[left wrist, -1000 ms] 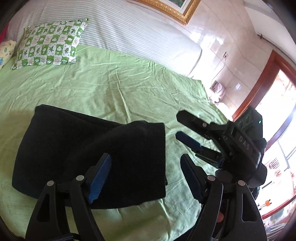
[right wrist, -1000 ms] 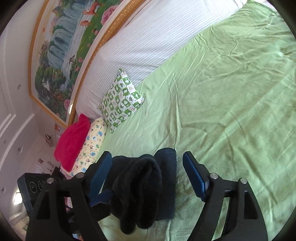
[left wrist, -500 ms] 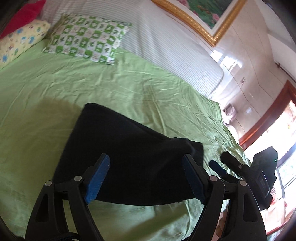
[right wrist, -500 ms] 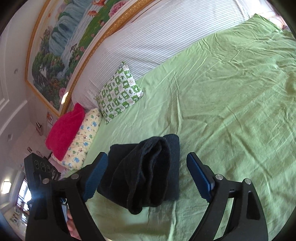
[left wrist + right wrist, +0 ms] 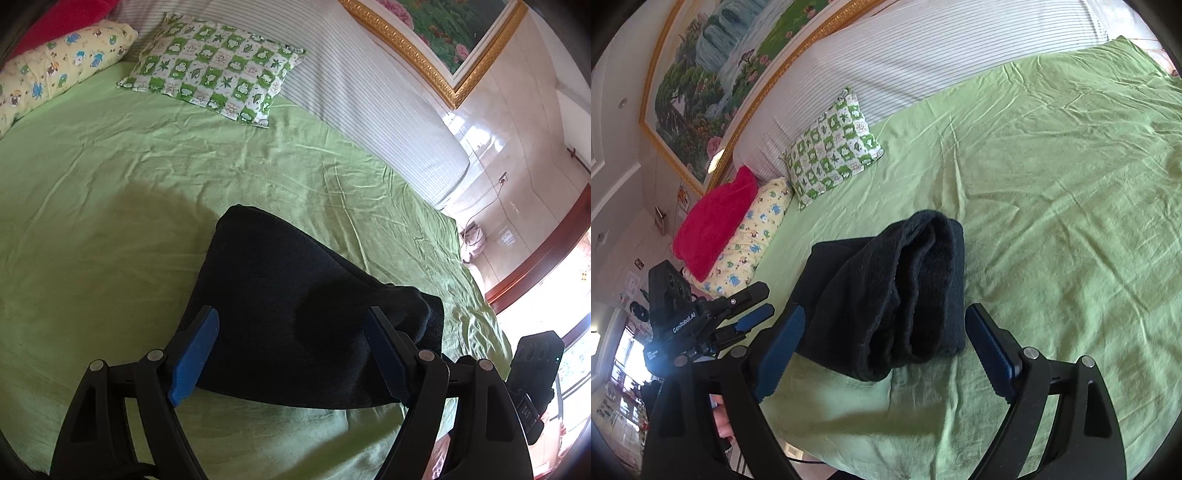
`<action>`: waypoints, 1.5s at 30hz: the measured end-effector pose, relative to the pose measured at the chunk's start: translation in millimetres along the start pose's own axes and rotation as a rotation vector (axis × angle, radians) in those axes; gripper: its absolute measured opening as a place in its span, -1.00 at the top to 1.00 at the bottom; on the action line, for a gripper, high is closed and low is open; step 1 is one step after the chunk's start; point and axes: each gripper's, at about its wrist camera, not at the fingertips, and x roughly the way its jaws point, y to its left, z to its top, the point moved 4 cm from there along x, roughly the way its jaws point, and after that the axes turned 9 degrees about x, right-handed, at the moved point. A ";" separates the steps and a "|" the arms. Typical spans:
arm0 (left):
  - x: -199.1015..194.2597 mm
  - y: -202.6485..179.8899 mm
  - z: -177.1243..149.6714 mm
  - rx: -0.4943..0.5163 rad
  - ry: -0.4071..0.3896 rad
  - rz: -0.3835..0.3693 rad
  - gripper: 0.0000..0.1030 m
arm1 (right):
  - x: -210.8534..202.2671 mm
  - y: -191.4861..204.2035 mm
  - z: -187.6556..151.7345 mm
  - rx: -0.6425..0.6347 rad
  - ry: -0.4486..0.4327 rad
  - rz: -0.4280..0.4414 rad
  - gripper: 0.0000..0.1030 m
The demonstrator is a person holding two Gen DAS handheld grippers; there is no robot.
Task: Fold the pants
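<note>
Black pants point(image 5: 295, 302) lie folded into a thick bundle on the green bed sheet point(image 5: 147, 192) near the front edge. In the right wrist view the bundle point(image 5: 897, 295) shows its rolled layers end-on. My left gripper point(image 5: 291, 354) is open and empty, hovering just in front of the bundle. My right gripper point(image 5: 886, 350) is open and empty, in front of the bundle's end. The left gripper also shows in the right wrist view point(image 5: 753, 306), at the bundle's left side. The right gripper's body shows at the right edge of the left wrist view.
A green checked pillow point(image 5: 214, 62), a yellow patterned pillow point(image 5: 55, 62) and a red cushion point(image 5: 716, 218) lie at the striped headboard point(image 5: 369, 99). A framed painting point(image 5: 731, 55) hangs above. The bed's front edge is just below both grippers.
Both grippers have drawn back from the folded pants. The left wrist view has swung left, so the bundle now sits between its fingers. The pants have stayed put.
</note>
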 end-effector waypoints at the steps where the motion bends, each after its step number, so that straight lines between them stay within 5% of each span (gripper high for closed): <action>1: 0.7 0.5 -0.6 0.003 0.002 0.000 -0.58 | 0.8 -0.3 -1.8 -0.004 0.004 -0.004 -0.72; 18: 35.5 15.6 4.0 0.083 0.079 -0.008 -0.62 | 34.3 -23.8 -16.4 0.050 0.089 -0.041 -0.73; 22: 51.4 31.6 6.1 0.060 0.111 0.021 -0.63 | 35.7 -25.5 -12.5 0.057 0.089 -0.032 -0.73; 28: 74.5 49.7 -1.0 -0.023 0.164 -0.034 -0.65 | 37.9 -27.6 -11.4 0.054 0.093 -0.022 -0.73; 34: 86.2 48.7 3.2 -0.001 0.167 -0.038 -0.69 | 45.2 -26.4 -9.2 0.014 0.103 -0.005 -0.73; 36: 89.6 49.3 5.4 -0.001 0.164 -0.050 -0.63 | 49.2 -28.6 -7.5 0.015 0.113 0.007 -0.73; 39: 94.2 48.6 6.4 -0.019 0.166 -0.109 -0.21 | 51.5 -32.6 -1.6 0.043 0.126 0.047 -0.63; 45: 90.6 49.2 7.0 -0.077 0.137 -0.183 0.15 | 57.1 -38.8 4.1 0.107 0.165 0.134 -0.11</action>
